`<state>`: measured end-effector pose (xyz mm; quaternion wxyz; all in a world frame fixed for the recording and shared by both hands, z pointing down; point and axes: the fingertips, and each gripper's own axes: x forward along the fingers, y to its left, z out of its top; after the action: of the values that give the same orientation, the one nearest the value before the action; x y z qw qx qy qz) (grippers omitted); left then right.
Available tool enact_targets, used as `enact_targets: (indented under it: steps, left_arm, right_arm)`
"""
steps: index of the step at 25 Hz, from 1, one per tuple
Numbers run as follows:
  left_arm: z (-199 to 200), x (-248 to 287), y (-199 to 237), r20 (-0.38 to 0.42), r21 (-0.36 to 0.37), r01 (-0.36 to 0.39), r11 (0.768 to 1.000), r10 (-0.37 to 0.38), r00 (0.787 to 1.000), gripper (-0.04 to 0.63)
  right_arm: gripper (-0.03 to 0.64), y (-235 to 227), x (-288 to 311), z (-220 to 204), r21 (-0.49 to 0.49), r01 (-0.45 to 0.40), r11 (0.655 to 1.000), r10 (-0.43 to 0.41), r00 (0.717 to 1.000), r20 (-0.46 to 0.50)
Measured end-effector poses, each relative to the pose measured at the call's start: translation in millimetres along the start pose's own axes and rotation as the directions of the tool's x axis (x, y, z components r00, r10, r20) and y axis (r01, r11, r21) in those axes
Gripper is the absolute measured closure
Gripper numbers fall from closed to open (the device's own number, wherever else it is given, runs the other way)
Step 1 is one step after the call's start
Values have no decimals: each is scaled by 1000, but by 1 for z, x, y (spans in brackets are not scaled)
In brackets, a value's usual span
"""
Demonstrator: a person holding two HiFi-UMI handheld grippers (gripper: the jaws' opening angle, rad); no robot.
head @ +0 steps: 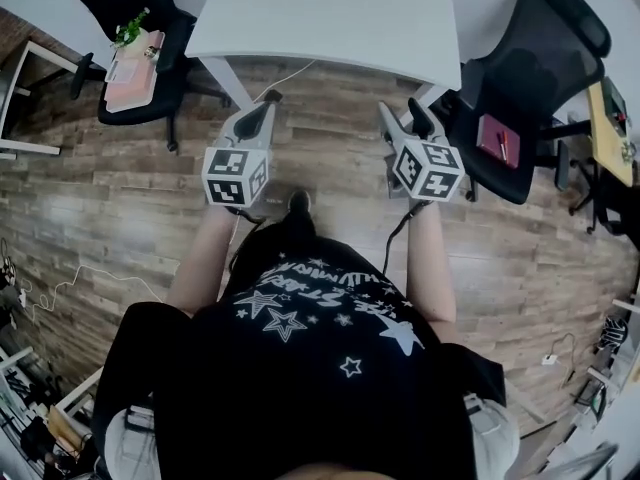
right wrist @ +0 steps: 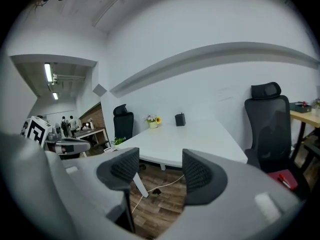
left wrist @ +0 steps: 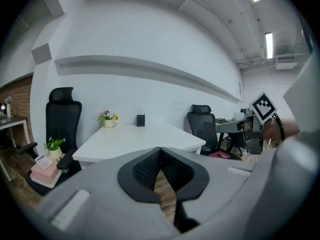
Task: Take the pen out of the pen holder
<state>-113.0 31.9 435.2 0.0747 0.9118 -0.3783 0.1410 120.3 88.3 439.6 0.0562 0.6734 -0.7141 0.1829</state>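
Observation:
A small black pen holder stands at the far side of the white table, next to a flower pot. It also shows as a dark box in the right gripper view. No pen can be made out at this distance. Both grippers are held over the wooden floor, short of the table's near edge. My left gripper has its pads meeting at the tips, with nothing in them. My right gripper is open and empty. In the head view, the left gripper and the right gripper point at the table.
A black office chair at the table's left carries pink boxes and a small plant. Another black chair at the right holds a red notebook. A cable lies on the floor under the table. A wooden desk stands at the far right.

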Motion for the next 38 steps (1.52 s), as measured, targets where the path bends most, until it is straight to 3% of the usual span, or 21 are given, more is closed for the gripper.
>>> enact_targets:
  steps: [11,18,26,38]
  left_arm:
    - [25,92,84,-10,-21,71,997,-72,997,584]
    - [23,124,119,-39,-44,67,997,-68,997,584]
    - [33,171,148,-53,-45,37,998,-40,998,584]
    - [80,281,203,-71,-47,-26,999,23,997,584]
  right_arm:
    - [344,-10,115,41,-13,63,998,-63,998,-30]
    - [344,-24,156,56,-5,88,996,-88,996,-35]
    - [344,-53,231,86,-1,54,999,-54,998,-18]
    - [344,-113,376,163,3,-18,1000,18,1000,-24]
